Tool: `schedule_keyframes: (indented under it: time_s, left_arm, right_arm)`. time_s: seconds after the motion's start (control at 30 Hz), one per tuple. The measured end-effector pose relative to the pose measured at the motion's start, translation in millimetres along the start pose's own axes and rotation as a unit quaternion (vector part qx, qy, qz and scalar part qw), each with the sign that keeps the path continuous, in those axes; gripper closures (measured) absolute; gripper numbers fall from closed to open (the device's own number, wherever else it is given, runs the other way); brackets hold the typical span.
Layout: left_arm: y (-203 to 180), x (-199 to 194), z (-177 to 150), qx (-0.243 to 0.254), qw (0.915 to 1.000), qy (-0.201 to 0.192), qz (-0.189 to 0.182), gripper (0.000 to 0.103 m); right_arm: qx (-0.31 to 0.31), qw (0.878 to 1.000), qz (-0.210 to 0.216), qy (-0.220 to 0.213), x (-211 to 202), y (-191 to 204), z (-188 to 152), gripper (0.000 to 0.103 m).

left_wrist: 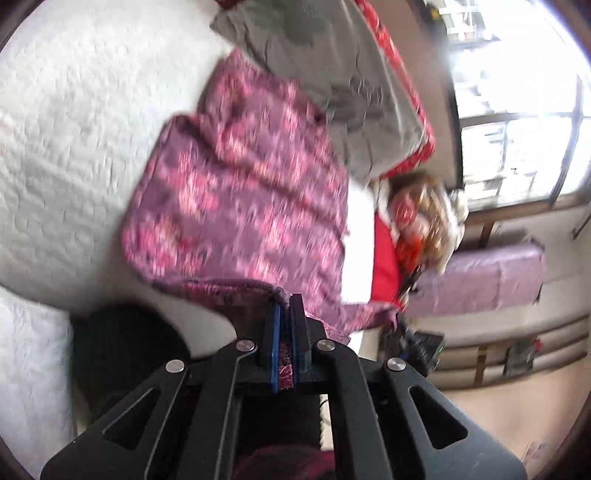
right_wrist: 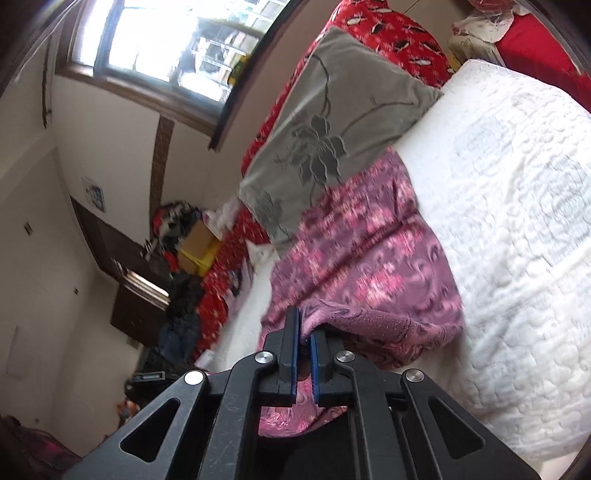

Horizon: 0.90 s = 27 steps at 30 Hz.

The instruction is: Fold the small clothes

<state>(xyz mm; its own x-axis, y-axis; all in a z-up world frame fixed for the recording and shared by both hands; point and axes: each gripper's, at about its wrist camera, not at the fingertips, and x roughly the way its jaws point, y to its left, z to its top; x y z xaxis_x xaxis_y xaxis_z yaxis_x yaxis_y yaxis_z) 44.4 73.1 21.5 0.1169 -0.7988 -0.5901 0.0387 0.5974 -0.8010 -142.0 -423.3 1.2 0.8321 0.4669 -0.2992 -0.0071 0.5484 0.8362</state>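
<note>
A purple garment with a pink flower pattern lies spread on a white quilted bed. My left gripper is shut on the garment's near edge, with cloth pinched between its blue pads. In the right wrist view the same garment lies on the bed. My right gripper is shut on another part of its near edge, and the cloth is lifted and folded over just beyond the fingers. Both views are motion-blurred.
A grey flowered cushion rests on the garment's far end, against red bedding. A window and a purple bench stand beside the bed. Clutter and boxes lie past the bed's edge.
</note>
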Motion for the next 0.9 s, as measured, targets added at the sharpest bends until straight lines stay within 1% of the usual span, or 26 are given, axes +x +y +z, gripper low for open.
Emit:
schedule_keyframes:
  time_s: [0.1,0.23,0.37,0.4,0.43,0.5,0.67,0.73,0.77,0.9]
  left_arm:
    - [1,0,19,-0.008,0.9996,-0.026,-0.010,0.101]
    - [7,7,61,-0.027,0.9973,-0.062,-0.028,0.101]
    - [14,16,102,-0.043,0.9945,-0.083,-0.048,0.101]
    - [14,18,110,-0.044,0.9942,-0.086,-0.047,0.101]
    - [17,24,124,-0.050,0.9934,-0.092,-0.047,0.101]
    - [22,32,144,-0.058,0.9922,-0.098,-0.050,0.101]
    - [42,58,195,-0.098,0.9881,-0.103,-0.059,0.101]
    - [48,68,215,-0.108,0.9871,-0.106,-0.053,0.101]
    - [53,74,226,-0.115,0.9864,-0.107,-0.050,0.101]
    - [66,95,263,-0.143,0.9827,-0.112,-0.036,0.101]
  right_arm:
    - [0.010,1.000,0.006,-0.011,9,0,15,0.098]
    - [0.016,1.000,0.003,-0.018,30,-1,39,0.098]
    - [0.033,0.999,-0.003,-0.025,61,-9,69,0.098]
    - [0.038,0.999,-0.003,-0.027,70,-12,77,0.098]
    - [0.042,0.999,-0.006,-0.030,79,-14,84,0.098]
    - [0.050,0.998,-0.010,-0.033,93,-20,96,0.098]
    - [0.070,0.996,-0.041,-0.029,140,-41,126,0.098]
    - [0.078,0.995,-0.053,-0.029,158,-50,137,0.098]
    - [0.078,0.994,-0.059,-0.040,167,-54,144,0.098]
    - [0.085,0.991,-0.089,-0.048,199,-71,168,0.099]
